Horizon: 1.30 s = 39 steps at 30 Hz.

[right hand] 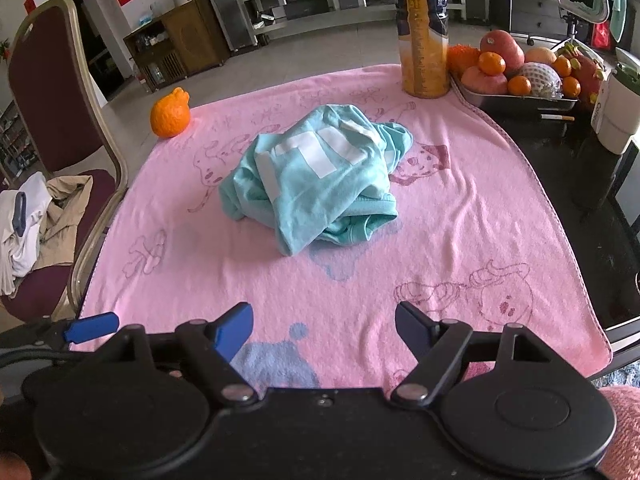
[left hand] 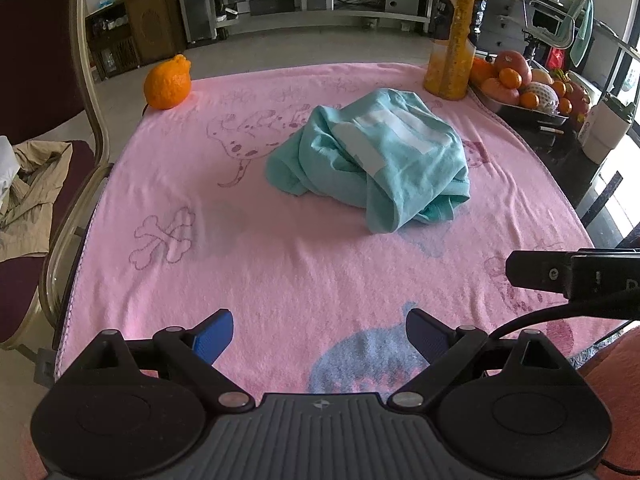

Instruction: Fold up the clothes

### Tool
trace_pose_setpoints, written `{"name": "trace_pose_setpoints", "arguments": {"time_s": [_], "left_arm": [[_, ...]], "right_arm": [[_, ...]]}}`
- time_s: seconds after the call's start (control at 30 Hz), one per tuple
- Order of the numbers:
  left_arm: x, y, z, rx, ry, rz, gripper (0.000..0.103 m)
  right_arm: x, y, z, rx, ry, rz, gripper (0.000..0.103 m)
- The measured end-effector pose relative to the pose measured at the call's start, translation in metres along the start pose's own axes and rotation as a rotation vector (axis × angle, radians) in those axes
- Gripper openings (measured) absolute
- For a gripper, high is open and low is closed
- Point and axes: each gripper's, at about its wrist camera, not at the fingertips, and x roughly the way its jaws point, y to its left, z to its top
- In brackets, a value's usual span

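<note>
A crumpled teal garment with white stripes (left hand: 372, 156) lies in a heap near the middle of the pink towel (left hand: 280, 264) that covers the table. It also shows in the right wrist view (right hand: 320, 176). My left gripper (left hand: 320, 334) is open and empty, low over the towel's near edge, well short of the garment. My right gripper (right hand: 324, 328) is open and empty, also near the front edge. The right gripper's body (left hand: 568, 276) shows at the right of the left wrist view, and a left fingertip (right hand: 92, 326) shows at the left of the right wrist view.
An orange fruit (left hand: 168, 84) sits at the towel's far left corner. A tall juice bottle (left hand: 454, 32) stands at the far right, next to a metal tray of fruit (left hand: 528, 110) and a white cup (left hand: 606, 132). A chair (right hand: 52, 120) with beige and white clothes (right hand: 36, 224) stands left.
</note>
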Motion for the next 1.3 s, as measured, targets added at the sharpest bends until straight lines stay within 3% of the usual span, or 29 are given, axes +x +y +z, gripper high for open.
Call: {"name": "trace_pose_setpoints", "arguments": {"time_s": [1.3], "left_arm": [[0.0026, 0.0022, -0.0019, -0.015, 0.015, 0.012, 0.094]], "right_arm": [[0.003, -0.0004, -0.0015, -0.001, 0.007, -0.006, 0.083]]}}
